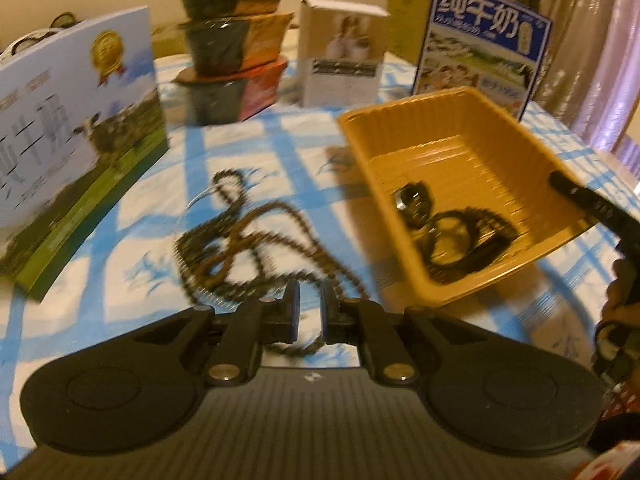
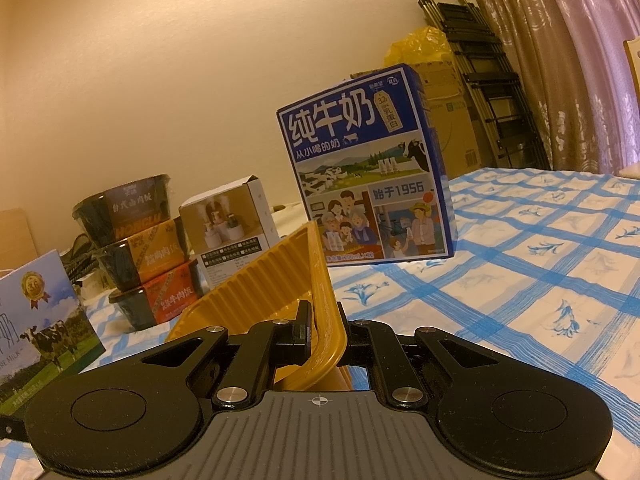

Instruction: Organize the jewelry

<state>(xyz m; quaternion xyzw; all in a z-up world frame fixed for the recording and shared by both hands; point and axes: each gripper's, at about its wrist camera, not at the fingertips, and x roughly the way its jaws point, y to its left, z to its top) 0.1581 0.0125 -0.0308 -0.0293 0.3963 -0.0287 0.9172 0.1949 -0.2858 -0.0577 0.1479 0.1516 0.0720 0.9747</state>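
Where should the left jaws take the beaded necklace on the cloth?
Take the beaded necklace at the near loop, by the left gripper, coming straight down from above. It lies flat and tangled on the tablecloth, so one strand across the gap is likely easiest. The right gripper holds the yellow tray by its rim.

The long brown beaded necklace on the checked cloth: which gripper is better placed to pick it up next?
Left. The left gripper hovers open right above the long brown beaded necklace, while the right gripper is clamped on the yellow ribbed plastic tray.

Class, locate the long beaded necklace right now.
In the left wrist view, the beaded necklace lies on the checked tablecloth, left of the yellow tray, just ahead of the left gripper.
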